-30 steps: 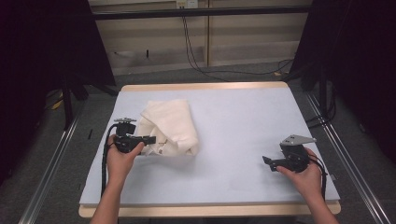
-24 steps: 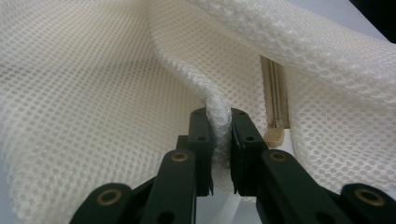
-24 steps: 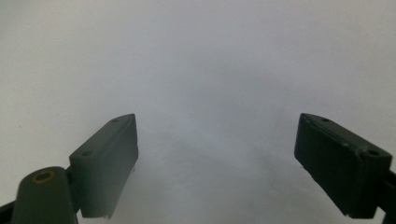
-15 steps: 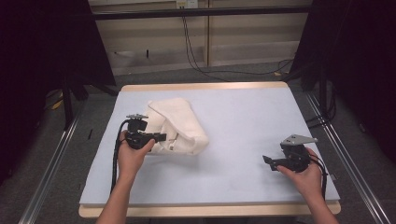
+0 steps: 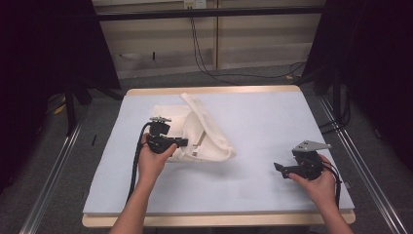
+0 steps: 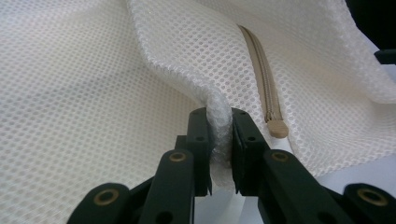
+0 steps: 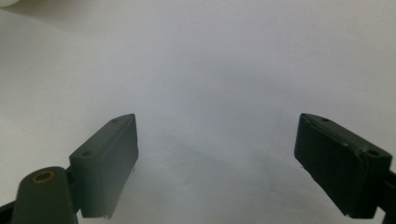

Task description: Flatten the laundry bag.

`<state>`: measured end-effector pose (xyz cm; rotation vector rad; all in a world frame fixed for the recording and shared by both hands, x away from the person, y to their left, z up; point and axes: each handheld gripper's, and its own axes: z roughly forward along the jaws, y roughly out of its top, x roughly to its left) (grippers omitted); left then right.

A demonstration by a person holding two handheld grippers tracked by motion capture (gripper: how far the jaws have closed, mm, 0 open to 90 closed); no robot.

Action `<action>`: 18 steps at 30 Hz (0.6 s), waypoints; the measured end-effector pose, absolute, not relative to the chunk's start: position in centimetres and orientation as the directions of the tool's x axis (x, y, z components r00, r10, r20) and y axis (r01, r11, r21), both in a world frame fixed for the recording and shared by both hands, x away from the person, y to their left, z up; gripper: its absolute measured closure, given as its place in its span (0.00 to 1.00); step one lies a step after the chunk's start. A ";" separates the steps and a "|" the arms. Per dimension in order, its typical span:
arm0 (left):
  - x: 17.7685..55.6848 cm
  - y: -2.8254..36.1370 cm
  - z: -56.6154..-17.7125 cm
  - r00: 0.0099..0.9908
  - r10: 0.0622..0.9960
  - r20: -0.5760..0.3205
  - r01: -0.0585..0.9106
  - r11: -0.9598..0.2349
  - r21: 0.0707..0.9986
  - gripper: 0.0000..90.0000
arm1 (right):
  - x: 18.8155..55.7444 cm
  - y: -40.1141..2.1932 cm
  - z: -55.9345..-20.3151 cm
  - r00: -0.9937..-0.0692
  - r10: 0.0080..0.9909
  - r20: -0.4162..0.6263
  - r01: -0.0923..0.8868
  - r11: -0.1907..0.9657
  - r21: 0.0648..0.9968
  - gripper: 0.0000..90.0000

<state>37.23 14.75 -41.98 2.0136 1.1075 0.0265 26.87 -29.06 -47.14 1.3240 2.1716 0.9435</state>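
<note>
You've got your left gripper [image 6: 219,140] pinched tight on a fold of the white mesh laundry bag [image 5: 204,134] mid-table, dragging it open, so next bring that idle, wide-open right gripper [image 5: 285,170] over to its zipper [image 6: 266,93].

A white mesh laundry bag [image 5: 202,131] lies crumpled on the surface, directly ahead of the left gripper [image 6: 220,135], whose jaws pinch a raised fold of its edge. From that pinch the netting billows up and away in a soft ridge. A beige zipper [image 6: 264,77] runs just to the right of the jaws, its end tab beside them.
</note>
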 end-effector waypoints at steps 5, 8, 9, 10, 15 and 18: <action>37.3 13.9 -41.9 0.621 0.703 -0.345 0.691 -0.284 0.665 0.88 | 26.9 -29.0 -47.1 -0.454 0.891 -0.007 0.604 0.314 0.732 0.14; 37.4 13.5 -42.0 0.627 0.698 -0.346 0.688 -0.288 0.666 0.88 | 26.9 -29.0 -47.2 -0.457 0.889 -0.008 0.603 0.316 0.732 0.14; 37.4 13.4 -42.0 0.625 0.698 -0.350 0.690 -0.285 0.665 0.87 | 26.9 -29.0 -47.2 -0.456 0.890 -0.006 0.604 0.315 0.732 0.14; 37.4 13.3 -42.0 0.626 0.695 -0.353 0.691 -0.286 0.664 0.87 | 26.9 -29.0 -47.2 -0.457 0.890 -0.008 0.603 0.316 0.733 0.14; 37.3 12.7 -42.1 0.635 0.690 -0.349 0.682 -0.287 0.673 0.79 | 26.9 -28.9 -47.2 -0.457 0.889 -0.008 0.604 0.317 0.731 0.14; 37.2 12.7 -41.9 0.635 0.692 -0.342 0.678 -0.287 0.677 0.67 | 26.9 -28.9 -47.2 -0.459 0.888 -0.011 0.603 0.321 0.731 0.15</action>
